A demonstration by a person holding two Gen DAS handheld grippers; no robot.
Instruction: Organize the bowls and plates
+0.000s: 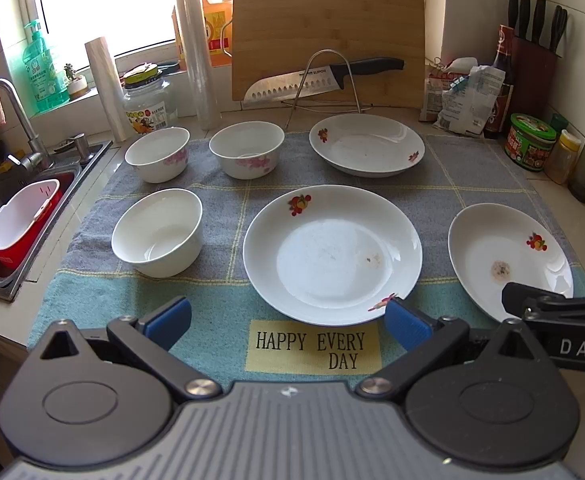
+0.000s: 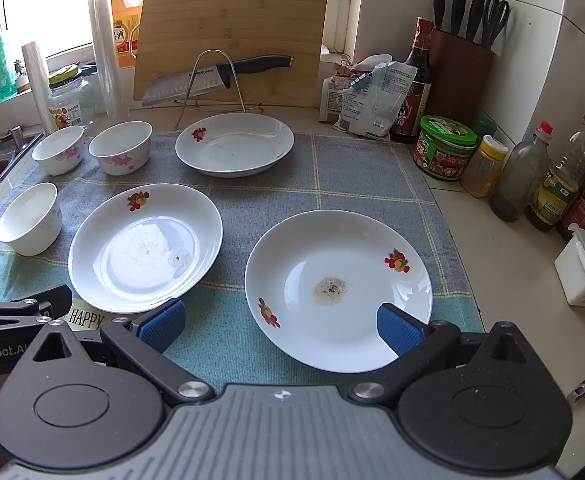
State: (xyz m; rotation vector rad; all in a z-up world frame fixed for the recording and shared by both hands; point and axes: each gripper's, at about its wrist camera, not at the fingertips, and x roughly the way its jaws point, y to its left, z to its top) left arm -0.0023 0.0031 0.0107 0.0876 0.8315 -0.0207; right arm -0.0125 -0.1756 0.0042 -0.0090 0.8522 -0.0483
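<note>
Three white plates with fruit prints lie on a checked cloth (image 1: pixel 220 216): a middle plate (image 1: pixel 332 254) (image 2: pixel 144 246), a right plate (image 1: pixel 508 264) (image 2: pixel 338 288) with a brown stain, and a far plate (image 1: pixel 366 144) (image 2: pixel 234 144). Three white bowls stand at the left: a near bowl (image 1: pixel 157 232) (image 2: pixel 29 218) and two far bowls with pink flowers (image 1: pixel 157 154) (image 1: pixel 246 149). My left gripper (image 1: pixel 288 320) is open just short of the middle plate's near rim. My right gripper (image 2: pixel 282 322) is open over the right plate's near edge, its right fingertip above the plate.
A sink (image 1: pixel 16 216) with a red-and-white basket lies to the left. A cutting board (image 1: pixel 326 36) and a knife (image 1: pixel 320 76) on a wire rack stand behind the cloth. Bottles and jars (image 2: pixel 504 168) line the right wall, beside a white box (image 2: pixel 584 272).
</note>
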